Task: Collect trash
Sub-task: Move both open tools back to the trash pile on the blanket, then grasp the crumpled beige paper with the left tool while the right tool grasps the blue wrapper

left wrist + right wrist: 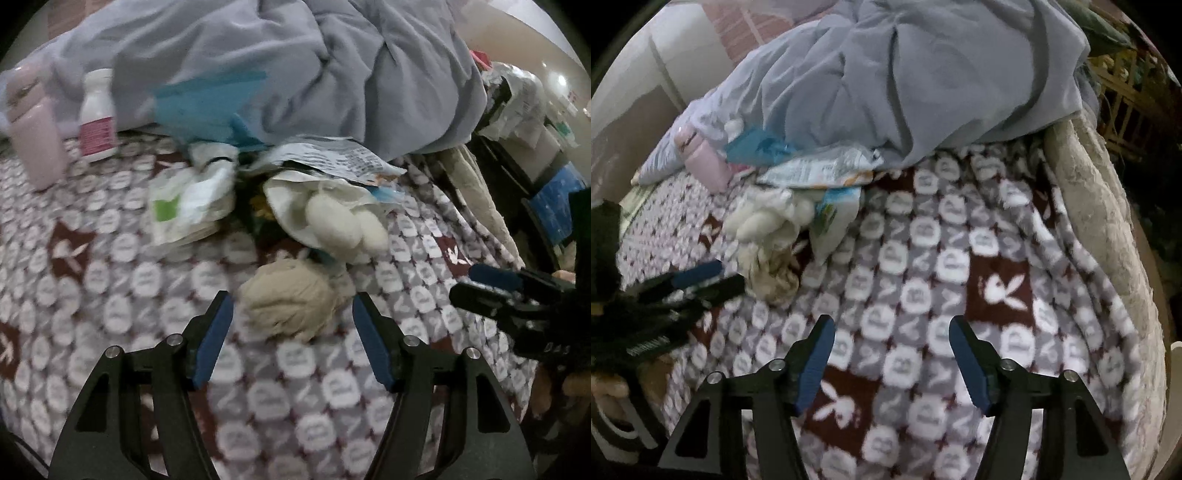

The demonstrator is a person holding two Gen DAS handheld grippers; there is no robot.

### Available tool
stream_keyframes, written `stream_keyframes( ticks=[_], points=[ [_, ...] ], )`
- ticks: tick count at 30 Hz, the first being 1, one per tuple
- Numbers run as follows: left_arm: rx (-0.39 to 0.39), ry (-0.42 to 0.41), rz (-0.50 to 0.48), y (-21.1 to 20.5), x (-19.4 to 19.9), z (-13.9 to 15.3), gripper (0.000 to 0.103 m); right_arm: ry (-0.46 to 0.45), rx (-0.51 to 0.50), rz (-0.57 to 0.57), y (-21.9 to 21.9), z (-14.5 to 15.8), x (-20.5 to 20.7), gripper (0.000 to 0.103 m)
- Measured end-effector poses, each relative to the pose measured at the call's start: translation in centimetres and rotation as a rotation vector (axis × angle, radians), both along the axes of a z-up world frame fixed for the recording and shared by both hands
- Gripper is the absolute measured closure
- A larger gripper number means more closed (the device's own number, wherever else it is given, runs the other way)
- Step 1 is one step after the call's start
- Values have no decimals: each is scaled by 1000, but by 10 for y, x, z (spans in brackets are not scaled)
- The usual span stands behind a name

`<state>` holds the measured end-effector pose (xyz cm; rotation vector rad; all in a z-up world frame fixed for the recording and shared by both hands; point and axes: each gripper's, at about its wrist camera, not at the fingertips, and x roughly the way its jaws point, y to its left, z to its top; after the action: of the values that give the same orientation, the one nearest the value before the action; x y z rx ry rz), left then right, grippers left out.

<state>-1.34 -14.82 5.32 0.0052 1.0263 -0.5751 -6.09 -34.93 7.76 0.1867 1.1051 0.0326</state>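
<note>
A crumpled beige tissue ball (291, 306) lies on the patterned blanket (110, 280), right between the tips of my left gripper (291, 321). The jaws stand open and the pads do not touch it. Behind it sits a pile of trash: white tissue wads (343, 221), a green-and-white wipes pack (184, 206), a printed wrapper (332, 158) and a blue plastic bag (207, 107). My right gripper (892, 347) hovers open over bare blanket (923, 258), holding nothing. The right wrist view shows the left gripper (727, 277) beside the beige tissue (775, 273).
A rumpled grey duvet (295, 66) covers the back of the bed. A white bottle with a pink label (98, 118) and a pink bottle (35, 140) stand at the left. A beige fleece edge (1089, 192) runs down the bed's right side, with cluttered shelves (535, 122) beyond.
</note>
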Motion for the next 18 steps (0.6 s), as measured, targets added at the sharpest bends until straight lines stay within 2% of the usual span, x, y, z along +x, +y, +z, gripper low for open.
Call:
stream_keyframes(
  ticks=[2, 3, 4, 5, 8, 15, 18],
  points=[
    [2, 5, 1, -3, 3, -5, 38, -2, -3, -6, -1, 2, 6, 41],
    [-17, 18, 1, -3, 6, -7, 42, -6, -1, -5, -1, 3, 8, 41],
    [-35, 30, 3, -1, 8, -9, 53, -14, 4, -5, -1, 4, 11, 41],
    [-40, 53, 12, 1, 10, -11, 79, -24, 10, -6, 0, 5, 14, 41],
    [-65, 85, 19, 11, 12, -10, 81, -48, 27, -16, 4, 4, 27, 41],
    [-3, -21, 43, 36, 2, 17, 82, -43, 59, -15, 21, -20, 61, 41],
    [12, -34, 55, 43, 2, 17, 82, -36, 53, 12, 30, -29, 67, 47]
  ],
)
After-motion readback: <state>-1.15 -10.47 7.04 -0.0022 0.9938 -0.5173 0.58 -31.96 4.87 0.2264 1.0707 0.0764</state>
